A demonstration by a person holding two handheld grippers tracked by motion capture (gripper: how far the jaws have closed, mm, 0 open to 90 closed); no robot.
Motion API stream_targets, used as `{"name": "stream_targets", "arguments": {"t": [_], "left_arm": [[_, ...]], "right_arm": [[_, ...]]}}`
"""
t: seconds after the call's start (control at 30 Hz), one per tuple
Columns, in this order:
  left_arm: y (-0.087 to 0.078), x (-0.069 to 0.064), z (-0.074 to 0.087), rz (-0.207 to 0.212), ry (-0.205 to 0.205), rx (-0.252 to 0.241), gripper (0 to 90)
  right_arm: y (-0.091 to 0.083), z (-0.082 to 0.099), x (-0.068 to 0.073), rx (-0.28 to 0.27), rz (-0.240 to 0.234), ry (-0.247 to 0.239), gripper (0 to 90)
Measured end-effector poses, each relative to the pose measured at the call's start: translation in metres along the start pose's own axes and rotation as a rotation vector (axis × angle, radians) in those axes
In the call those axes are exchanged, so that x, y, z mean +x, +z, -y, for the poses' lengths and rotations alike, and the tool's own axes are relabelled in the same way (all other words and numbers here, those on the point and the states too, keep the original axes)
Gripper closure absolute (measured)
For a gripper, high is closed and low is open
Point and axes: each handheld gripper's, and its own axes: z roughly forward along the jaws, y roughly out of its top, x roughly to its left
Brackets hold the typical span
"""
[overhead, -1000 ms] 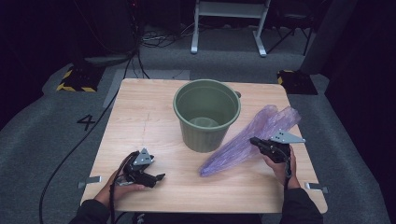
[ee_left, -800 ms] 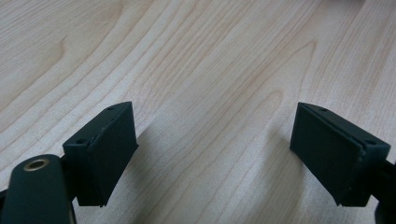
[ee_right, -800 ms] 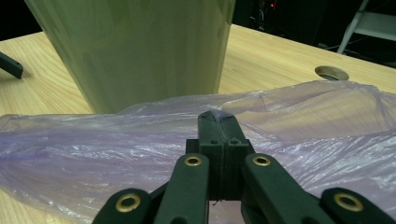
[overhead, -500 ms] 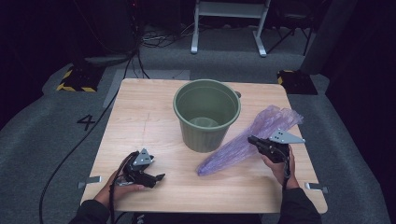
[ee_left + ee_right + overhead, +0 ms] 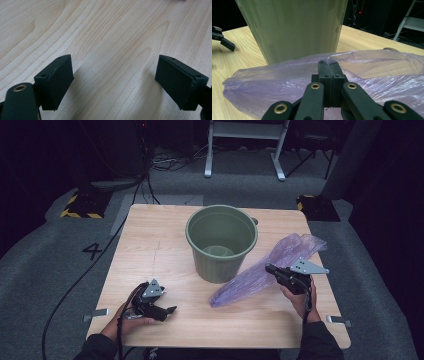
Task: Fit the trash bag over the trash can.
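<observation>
A green plastic bucket (image 5: 220,265) stands upright in the middle of the wooden table (image 5: 155,235); its wall (image 5: 294,27) looms close in the right gripper view. A long purple plastic bag (image 5: 250,280) lies slanted to the right of the bucket, against its base. My right gripper (image 5: 270,268) is shut on a fold of the bag (image 5: 274,80), with its jaws (image 5: 328,65) pressed together on the thin film. My left gripper (image 5: 169,310) rests near the front left of the table, open, with bare wood between its pads (image 5: 58,80).
The table's front edge (image 5: 220,342) lies just behind both hands. A black cable (image 5: 75,285) trails off the left side to the floor. Across the table, the left gripper (image 5: 224,41) shows in the right gripper view. A metal stand (image 5: 245,150) is beyond the table.
The right gripper and the bag have shifted only slightly, and the bag's far end has changed shape a little. The left gripper has stayed where it was.
</observation>
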Motion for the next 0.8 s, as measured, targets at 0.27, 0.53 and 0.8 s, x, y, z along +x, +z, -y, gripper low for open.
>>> {"name": "stream_targets", "arguments": {"t": [0.27,0.53,0.8], "left_arm": [[0.0,0.0,0.0,-0.002,0.003,0.0,14.3],[0.0,0.0,0.0,0.0,0.003,-0.001,14.4],[0.0,0.0,0.0,-0.001,0.001,-0.001,14.4]], "right_arm": [[-0.005,-0.008,0.0,-0.03,0.002,-0.005,90.0],[-0.012,-0.022,0.0,-0.083,-0.009,-0.002,90.0],[-0.016,-0.04,0.003,-0.126,-0.019,-0.023,90.0]]}}
